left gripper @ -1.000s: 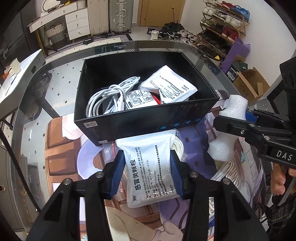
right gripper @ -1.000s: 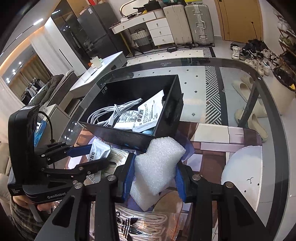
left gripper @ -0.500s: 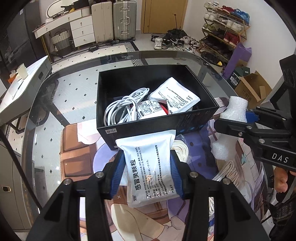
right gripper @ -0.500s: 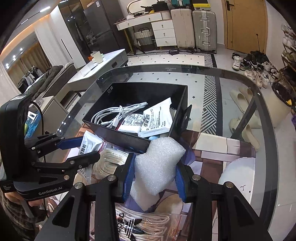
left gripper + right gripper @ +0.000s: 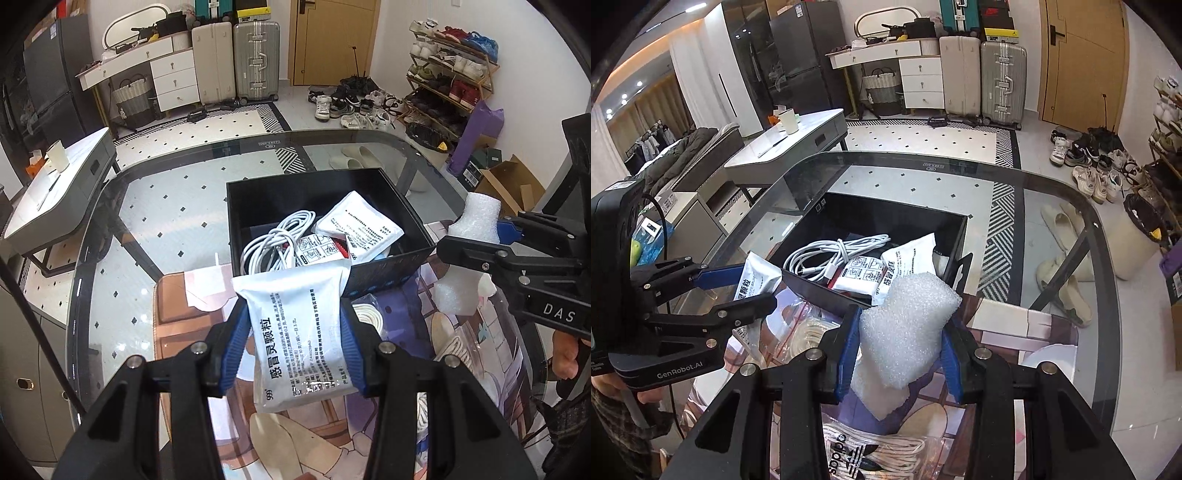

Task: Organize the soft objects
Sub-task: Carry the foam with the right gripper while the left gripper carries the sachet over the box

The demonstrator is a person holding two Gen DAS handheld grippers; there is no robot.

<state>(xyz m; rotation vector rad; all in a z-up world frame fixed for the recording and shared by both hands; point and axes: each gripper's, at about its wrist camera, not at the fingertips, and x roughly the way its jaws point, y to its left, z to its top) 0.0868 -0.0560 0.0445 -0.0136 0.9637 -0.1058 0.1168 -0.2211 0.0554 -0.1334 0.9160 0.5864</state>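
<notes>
Both jaws lifted; sachet (image 5: pixel 295 332), foam (image 5: pixel 905 332) clamped between.

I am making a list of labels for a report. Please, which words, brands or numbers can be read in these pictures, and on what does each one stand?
"999" and "感冒灵颗粒": white sachet held in the left tool; its fine print is too small to read.
"DAS": body of the right tool, seen from the left wrist.
"GenRobot.AI": body of the left tool, seen from the right wrist.
"adidas", upside down: clear bag of cord.
Packets in the black box: too small to read.
</notes>
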